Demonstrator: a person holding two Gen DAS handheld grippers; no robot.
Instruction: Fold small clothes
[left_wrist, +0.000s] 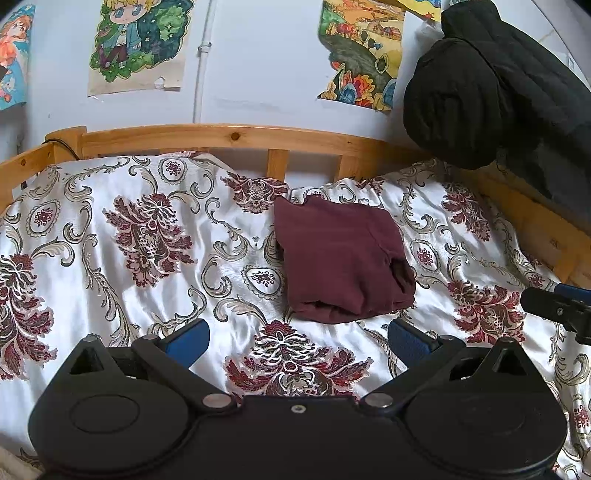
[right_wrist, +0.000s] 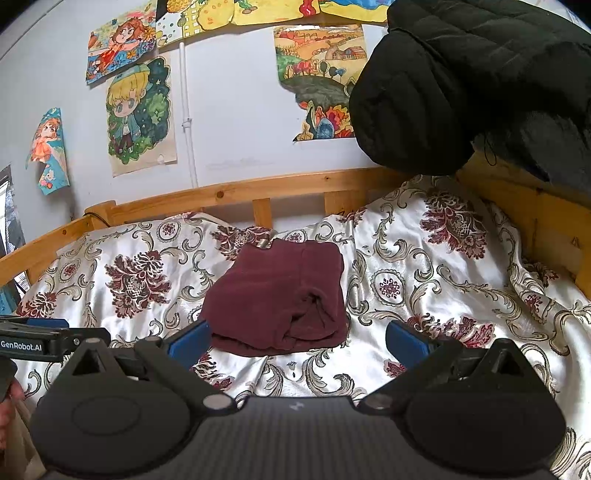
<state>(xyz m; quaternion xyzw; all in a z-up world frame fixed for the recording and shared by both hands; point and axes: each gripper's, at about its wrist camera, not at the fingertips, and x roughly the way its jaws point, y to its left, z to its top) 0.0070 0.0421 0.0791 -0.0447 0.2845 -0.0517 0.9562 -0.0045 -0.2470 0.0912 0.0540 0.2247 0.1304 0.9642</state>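
Note:
A dark maroon garment (left_wrist: 340, 258) lies folded into a compact rectangle on the floral satin bedspread (left_wrist: 110, 258); it also shows in the right wrist view (right_wrist: 277, 302). My left gripper (left_wrist: 297, 341) is open and empty, hovering just short of the garment's near edge. My right gripper (right_wrist: 297, 341) is open and empty, its blue fingertips (right_wrist: 188, 341) close to the garment's near left corner without holding it. The right gripper's body shows at the right edge of the left wrist view (left_wrist: 557, 306), and the left gripper's body shows at the left of the right wrist view (right_wrist: 40, 339).
A wooden bed rail (left_wrist: 236, 140) runs along the far side and right of the bed. A black quilted jacket (left_wrist: 498, 92) hangs over the right corner. Drawings (left_wrist: 136, 40) are taped to the wall behind.

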